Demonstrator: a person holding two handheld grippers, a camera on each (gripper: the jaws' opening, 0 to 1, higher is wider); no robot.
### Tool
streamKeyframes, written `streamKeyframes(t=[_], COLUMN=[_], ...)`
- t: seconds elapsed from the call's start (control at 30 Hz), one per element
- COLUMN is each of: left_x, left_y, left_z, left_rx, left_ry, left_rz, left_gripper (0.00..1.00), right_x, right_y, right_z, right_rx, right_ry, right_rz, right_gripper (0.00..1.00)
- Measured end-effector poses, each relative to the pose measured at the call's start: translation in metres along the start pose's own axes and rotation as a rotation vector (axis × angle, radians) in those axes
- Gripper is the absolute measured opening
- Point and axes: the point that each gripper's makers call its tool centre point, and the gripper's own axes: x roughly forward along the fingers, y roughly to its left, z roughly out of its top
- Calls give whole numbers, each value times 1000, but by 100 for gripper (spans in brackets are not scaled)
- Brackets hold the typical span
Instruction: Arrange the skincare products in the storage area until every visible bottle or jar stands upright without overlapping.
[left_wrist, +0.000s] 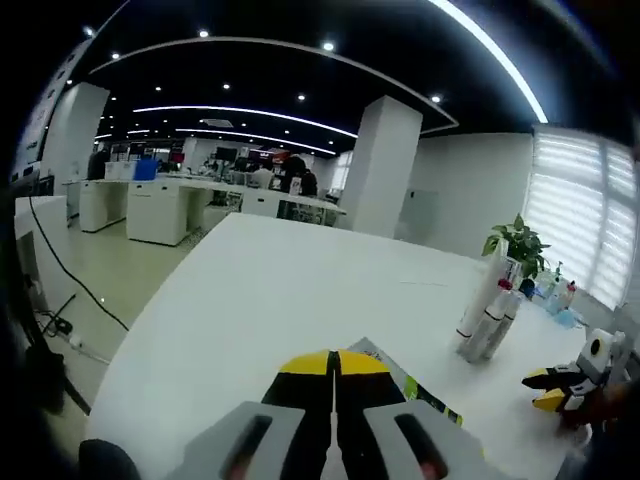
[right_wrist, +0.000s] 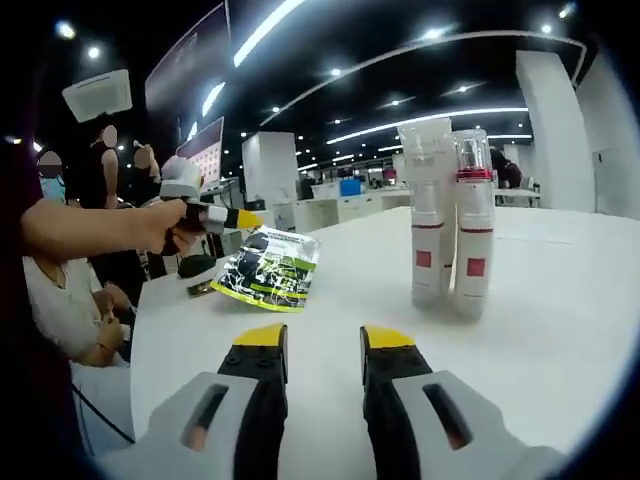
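Observation:
A tight cluster of white skincare bottles (right_wrist: 445, 240) with red labels stands upright on the white table (right_wrist: 560, 300); one has a clear cap with a red band. The same bottles (left_wrist: 488, 322) appear at the right of the left gripper view. My right gripper (right_wrist: 326, 345) is open and empty, a short way in front of the bottles. A hand holds my left gripper (right_wrist: 240, 218) off to the side, above a green printed packet (right_wrist: 268, 268). Its yellow tips (left_wrist: 335, 365) are pressed together with nothing between them. The right gripper (left_wrist: 547, 390) shows at the right edge.
The green packet (left_wrist: 425, 392) lies flat just beyond my left jaws. A potted plant (left_wrist: 518, 245) and several small bottles (left_wrist: 555, 290) stand at the table's far right by the window blinds. People sit to the left (right_wrist: 70, 300). The tabletop (left_wrist: 300, 290) stretches far ahead.

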Motion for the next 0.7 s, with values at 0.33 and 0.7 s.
streamKeyframes(t=[0.33,0.7], left_x=[-12,-27], left_y=[-60,-113], left_z=[26,21], left_rx=[154,291], left_ry=[-64,-97], left_rz=[-173,-360], left_gripper=[0,0], right_x=[27,81], right_y=[19,45], right_z=[34,24], right_rx=[218,393], right_ry=[-61,18], right_rz=[225,425], right_gripper=[57,73])
